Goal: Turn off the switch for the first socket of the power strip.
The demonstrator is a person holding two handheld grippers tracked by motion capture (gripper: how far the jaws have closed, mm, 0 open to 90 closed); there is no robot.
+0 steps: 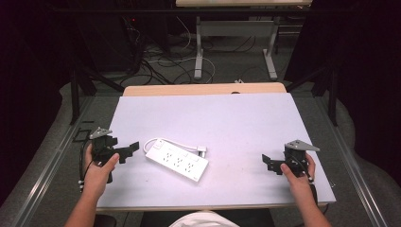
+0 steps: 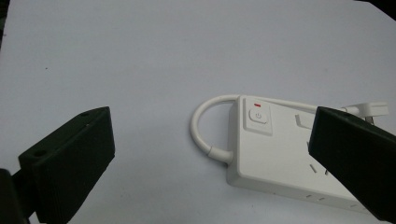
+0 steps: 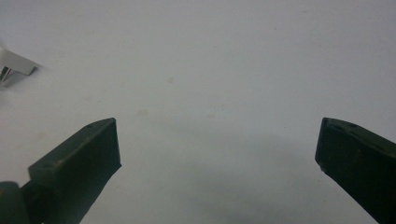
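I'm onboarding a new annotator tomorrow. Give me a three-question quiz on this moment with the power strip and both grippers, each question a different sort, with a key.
1. True or false: the left gripper is clamped on the power strip.
2. Multiple choice: in the left gripper view, the power button sits at which end of the strip?
A. the end where the cable loops out
B. the end farthest from the cable
C. the middle of the strip
3. Fill in: the jaws of the right gripper stand ____, with bare table between them.

Key: 1 false; both its jaws stand apart, short of the strip. 2 A. 3 open.
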